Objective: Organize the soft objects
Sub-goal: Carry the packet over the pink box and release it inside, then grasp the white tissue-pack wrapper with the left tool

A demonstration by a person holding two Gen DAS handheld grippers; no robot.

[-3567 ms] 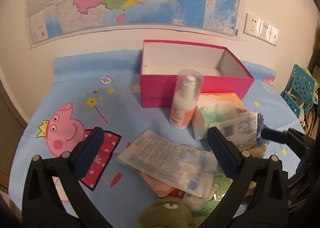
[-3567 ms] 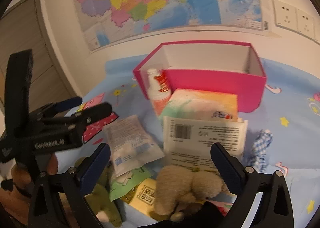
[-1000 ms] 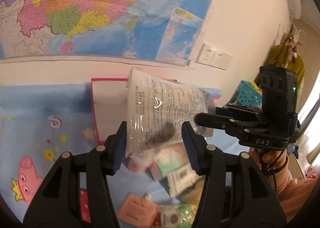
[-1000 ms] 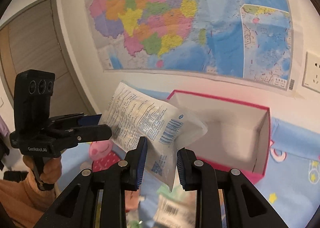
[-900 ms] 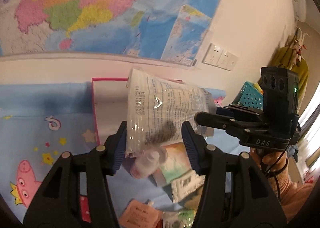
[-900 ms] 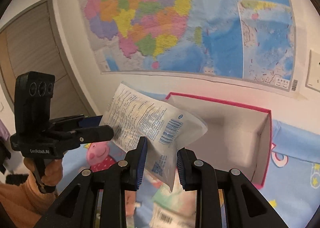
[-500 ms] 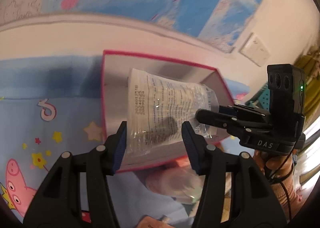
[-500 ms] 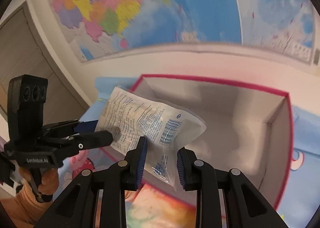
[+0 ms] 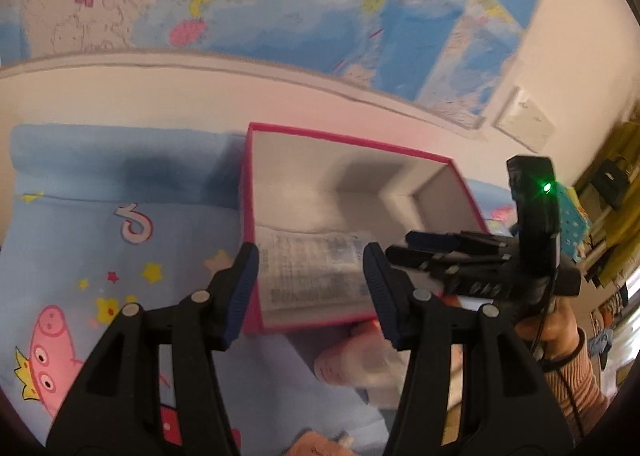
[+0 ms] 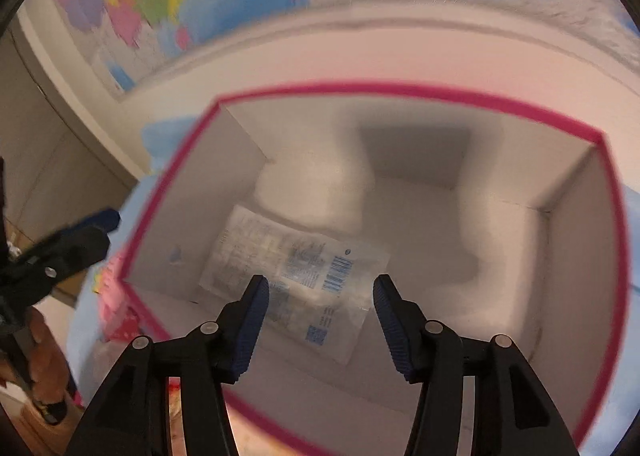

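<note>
One soft item is now lying inside the pink box (image 10: 592,256): the clear printed plastic pouch (image 10: 296,276), which a second ago you were carrying between both tools above the desk, is resting flat on the box floor toward its left end. Your right gripper (image 10: 320,296) is letting go at this moment, its fingers (image 10: 256,296) spreading with nothing between the pads, the pouch lying below and beyond them. Your left gripper (image 9: 310,276) is standing half spread over the box's near left corner; the pouch (image 9: 312,272) is showing in the gap, but the pads are no longer pressing it as they were a moment ago, so read it as released. That is looking like the first placement finished, with the rest of the soft things yet to be sorted.

You are working with plenty of free room in the box: the whole right half of the floor is bare. Mind the edges, though. The pink rim (image 9: 304,326) is sitting just under your left fingers (image 9: 244,276), and your right tool is reaching over the near wall, so lifting straight up before swinging away seems safest. Your two tools are close together in the left view, the right one (image 9: 480,256) hanging just beside the left fingertip. In front of the box a blurred spray bottle (image 9: 360,360) is standing near your withdrawal path on the blue cartoon cloth (image 9: 100,223).
</note>
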